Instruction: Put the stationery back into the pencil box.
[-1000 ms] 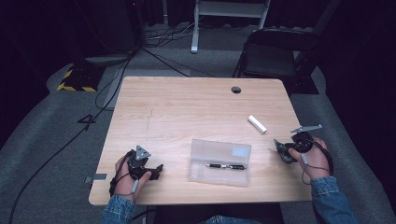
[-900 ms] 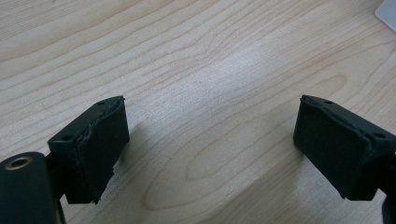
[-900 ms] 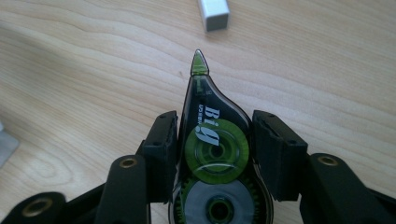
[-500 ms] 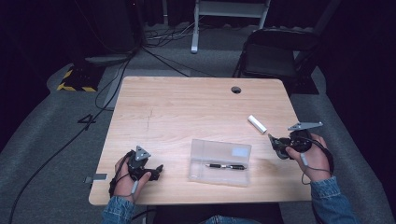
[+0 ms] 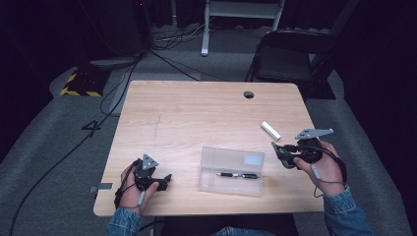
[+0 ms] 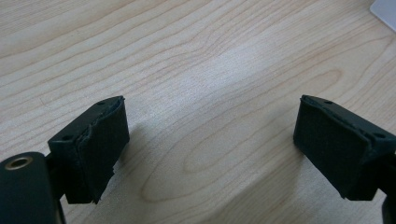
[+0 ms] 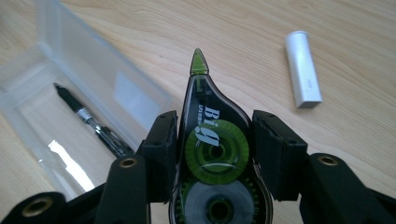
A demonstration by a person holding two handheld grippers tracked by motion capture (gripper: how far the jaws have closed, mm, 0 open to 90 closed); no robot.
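Observation:
My right gripper (image 7: 215, 149) is shut on a correction tape dispenser (image 7: 210, 140) with green wheels and a green tip, held above the table; in the high view the right gripper (image 5: 284, 153) hovers just right of the clear plastic case (image 5: 231, 170). The case (image 7: 60, 93) lies open-topped with a black pen (image 5: 238, 175) inside, and the pen (image 7: 88, 122) lies along its floor. A white eraser-like stick (image 5: 270, 130) lies beyond the gripper; the stick (image 7: 303, 70) is apart from the dispenser. My left gripper (image 5: 162, 180) rests at the table's near left, open, jaws (image 6: 210, 149) empty over bare wood.
The wooden table (image 5: 196, 118) has a cable hole (image 5: 249, 94) near its far edge. A black chair (image 5: 290, 59) stands behind the far right corner. Cables run over the grey floor at left.
My right gripper has risen and moved left toward the case with the dispenser in it. The left gripper has stayed in place.

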